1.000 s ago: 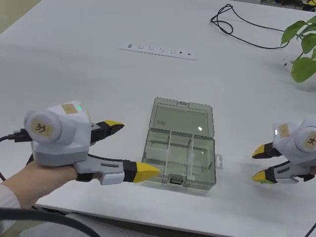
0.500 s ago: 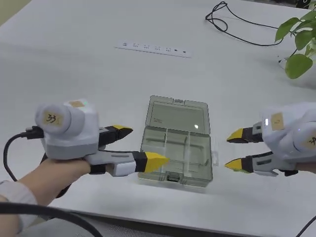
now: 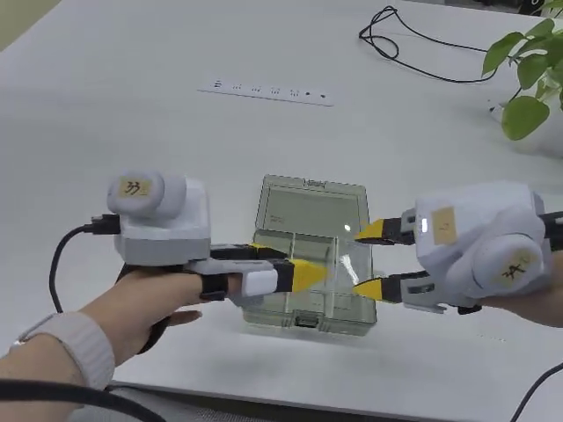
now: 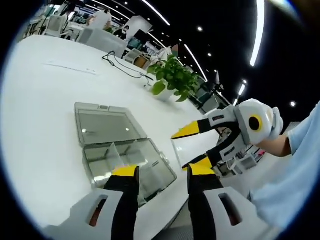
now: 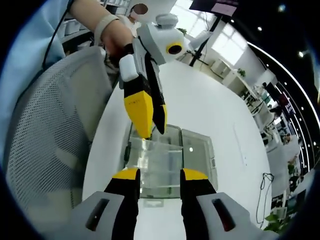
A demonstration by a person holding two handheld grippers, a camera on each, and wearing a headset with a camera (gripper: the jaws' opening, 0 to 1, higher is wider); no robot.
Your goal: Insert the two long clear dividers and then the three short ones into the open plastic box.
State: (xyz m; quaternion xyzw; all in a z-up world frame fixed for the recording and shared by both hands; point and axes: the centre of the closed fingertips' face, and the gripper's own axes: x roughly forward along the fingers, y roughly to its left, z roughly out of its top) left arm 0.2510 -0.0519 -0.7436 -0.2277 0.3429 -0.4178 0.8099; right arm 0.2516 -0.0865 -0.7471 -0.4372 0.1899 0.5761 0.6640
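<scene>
The open clear plastic box lies on the white table, lid folded back on the far side. Clear dividers stand inside it and split it into compartments. My left gripper reaches in from the left, open, yellow tips over the box's left half with nothing between them. My right gripper comes from the right, open and empty, tips at the box's right edge. In the left gripper view the box sits beyond my open left gripper. In the right gripper view the box lies past my open right gripper.
A white power strip lies far back on the table. A black cable and a green plant are at the far right. The table's front edge runs just below the box. A mesh chair stands beside the table.
Both grippers have moved inward from the sides until their tips meet over the box. The box has stayed put; the head camera shifted a little.
</scene>
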